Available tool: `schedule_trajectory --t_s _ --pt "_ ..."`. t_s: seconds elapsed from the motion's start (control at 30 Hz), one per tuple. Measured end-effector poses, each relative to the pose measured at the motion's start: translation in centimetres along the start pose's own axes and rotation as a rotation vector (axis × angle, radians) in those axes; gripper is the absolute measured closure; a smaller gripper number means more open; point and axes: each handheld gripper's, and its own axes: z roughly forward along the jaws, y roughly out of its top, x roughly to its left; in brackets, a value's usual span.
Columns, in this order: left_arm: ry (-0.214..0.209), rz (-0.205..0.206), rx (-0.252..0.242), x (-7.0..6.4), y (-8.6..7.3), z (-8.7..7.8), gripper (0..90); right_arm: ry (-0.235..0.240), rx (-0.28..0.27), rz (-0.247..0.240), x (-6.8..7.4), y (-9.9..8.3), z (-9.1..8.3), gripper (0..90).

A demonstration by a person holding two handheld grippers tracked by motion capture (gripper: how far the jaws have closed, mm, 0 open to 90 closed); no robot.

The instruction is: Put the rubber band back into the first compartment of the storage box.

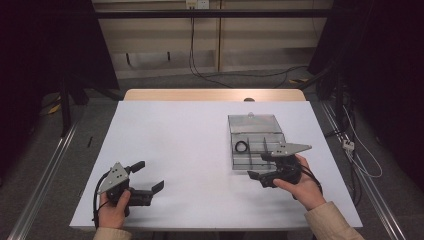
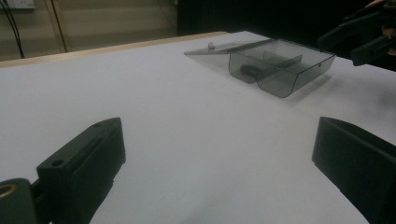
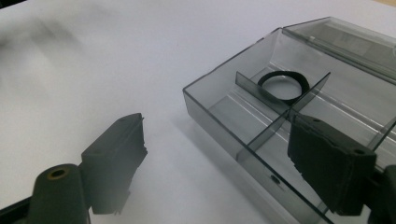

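A white table (image 1: 200, 150) carries a smoky clear divided box (image 1: 255, 142), lid open, toward the right side. The left gripper (image 1: 147, 177) rests near the front left, fingers wide and empty. The right gripper (image 1: 260, 166) hovers at the box's near edge, fingers wide. A black ring (image 3: 282, 86) lies in one compartment.

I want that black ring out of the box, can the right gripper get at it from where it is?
Probably yes: the box has its lid open, the black ring lies uncovered in its compartment, and the right gripper sits open at the box's near edge.
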Motion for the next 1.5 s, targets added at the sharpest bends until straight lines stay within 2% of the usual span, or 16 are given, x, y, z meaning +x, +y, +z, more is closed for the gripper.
schedule_trajectory --t_s 0.5,0.97,1.5 --pt "0.003 0.001 0.008 0.0 0.0 0.0 2.4 0.008 -0.008 -0.019 0.8 -1.6 -1.0 18.2" --pt "0.002 0.005 0.01 0.0 -0.1 0.0 2.4 0.002 -0.021 -0.016 1.1 -3.5 -1.9 16.9" --pt "-0.004 0.002 0.017 0.1 -0.1 0.3 2.4 -0.013 -0.03 -0.005 0.6 -5.8 -2.8 12.8"
